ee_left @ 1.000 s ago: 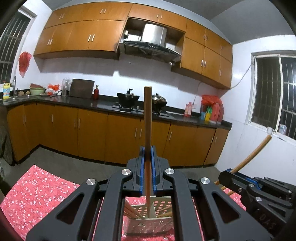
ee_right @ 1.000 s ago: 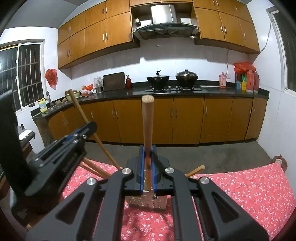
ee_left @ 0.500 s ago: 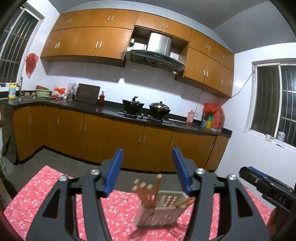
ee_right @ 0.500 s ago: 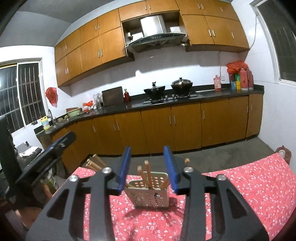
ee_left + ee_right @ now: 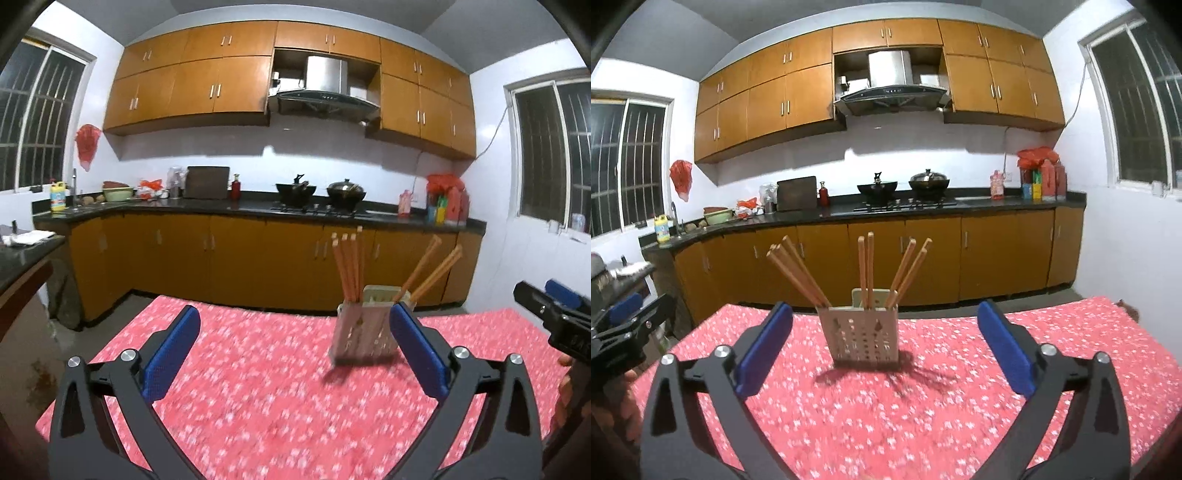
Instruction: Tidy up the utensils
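A pale perforated utensil holder (image 5: pixel 864 338) stands on the table with the red floral cloth (image 5: pixel 1071 350). Several wooden chopsticks (image 5: pixel 866 266) stick up out of it, some leaning left, some right. My right gripper (image 5: pixel 885 310) hangs in front of the holder, its jaws opening wide, with nothing between the blue pads. In the left wrist view the holder (image 5: pixel 364 325) and chopsticks (image 5: pixel 349 266) stand behind my right-hand pad. My left gripper (image 5: pixel 294 314) is also opening and holds nothing. The right gripper's black body (image 5: pixel 554 321) shows at the right edge.
Beyond the table's far edge runs a kitchen counter (image 5: pixel 960 206) with two woks (image 5: pixel 877 188) on a stove and wooden cabinets below and above. A dark side counter (image 5: pixel 26 251) stands at the left. A hand (image 5: pixel 624 406) holds the left gripper.
Both grippers were shut on upright chopsticks above the holder. They have let go, opened wide and drawn back from it. The chopsticks now stand in the holder.
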Motion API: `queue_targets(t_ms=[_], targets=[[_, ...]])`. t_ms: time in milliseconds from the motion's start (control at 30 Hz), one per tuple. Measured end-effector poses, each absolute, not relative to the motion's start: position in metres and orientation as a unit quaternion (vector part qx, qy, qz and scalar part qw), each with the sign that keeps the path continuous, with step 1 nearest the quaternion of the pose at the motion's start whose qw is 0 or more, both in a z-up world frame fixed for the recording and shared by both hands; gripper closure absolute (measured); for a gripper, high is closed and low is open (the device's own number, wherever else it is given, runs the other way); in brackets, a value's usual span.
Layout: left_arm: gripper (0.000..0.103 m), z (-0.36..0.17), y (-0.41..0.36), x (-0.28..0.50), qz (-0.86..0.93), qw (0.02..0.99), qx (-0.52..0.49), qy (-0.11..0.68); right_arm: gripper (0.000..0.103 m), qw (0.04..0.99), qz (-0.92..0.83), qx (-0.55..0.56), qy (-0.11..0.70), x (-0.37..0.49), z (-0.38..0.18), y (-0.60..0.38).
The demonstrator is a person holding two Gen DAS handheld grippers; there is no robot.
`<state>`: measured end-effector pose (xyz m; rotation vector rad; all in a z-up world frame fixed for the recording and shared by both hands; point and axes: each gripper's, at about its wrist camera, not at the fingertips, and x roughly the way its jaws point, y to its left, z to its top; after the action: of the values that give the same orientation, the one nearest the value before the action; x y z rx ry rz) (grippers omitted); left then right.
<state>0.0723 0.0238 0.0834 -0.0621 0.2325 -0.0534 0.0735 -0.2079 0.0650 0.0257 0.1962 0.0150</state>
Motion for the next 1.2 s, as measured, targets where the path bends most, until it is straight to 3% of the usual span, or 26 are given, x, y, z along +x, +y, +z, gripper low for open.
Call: queue_targets(t_ms=[600,1200], targets=[[0.002,0.029,0.014,0.026,-0.005,0.989,0.002,0.146,0.004,0.99,-0.015,0.008,0.143,0.03,-0.003,-0.206],[0.002,0.017,0.014,0.022,-0.01,0.987,0.009,0.157,0.004,0.988,-0.025,-0.001,0.154,0.023,-0.022,-0.204]])
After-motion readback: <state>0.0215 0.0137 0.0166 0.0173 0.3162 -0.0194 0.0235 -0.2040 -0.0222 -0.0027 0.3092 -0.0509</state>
